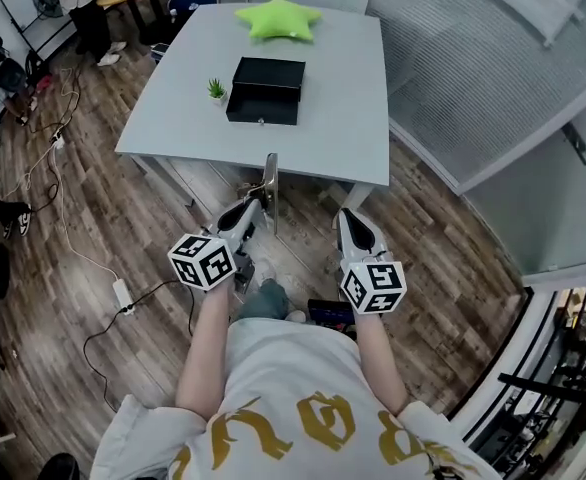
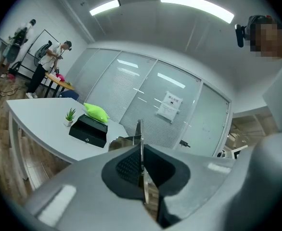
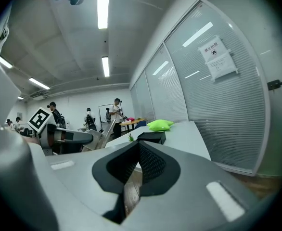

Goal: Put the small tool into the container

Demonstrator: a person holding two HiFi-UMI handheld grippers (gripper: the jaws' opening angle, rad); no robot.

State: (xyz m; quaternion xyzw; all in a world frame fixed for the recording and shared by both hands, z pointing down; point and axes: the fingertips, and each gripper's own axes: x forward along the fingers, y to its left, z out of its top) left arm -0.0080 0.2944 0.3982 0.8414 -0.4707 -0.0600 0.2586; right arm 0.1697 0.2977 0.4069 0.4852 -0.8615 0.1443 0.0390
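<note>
Short of the grey table, the left gripper is clamped on a thin flat metal tool. The left gripper view shows its blade edge-on, pinched between the pads. The right gripper is closed on nothing, clear only in its own view. On the table a small potted plant stands just beside the open black box, well apart from the tool.

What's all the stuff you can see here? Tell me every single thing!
table: one, grey, on the wood floor ahead.
box: one, black, on the table.
plant: one, small, green, beside the box's left end.
star cushion: one, bright green, table's far end.
power strip: one, white, floor at left.
metal tool: one, silver, sticking out of the left gripper.
left gripper: one, grey, shut on the metal tool.
right gripper: one, grey, shut, empty.
</note>
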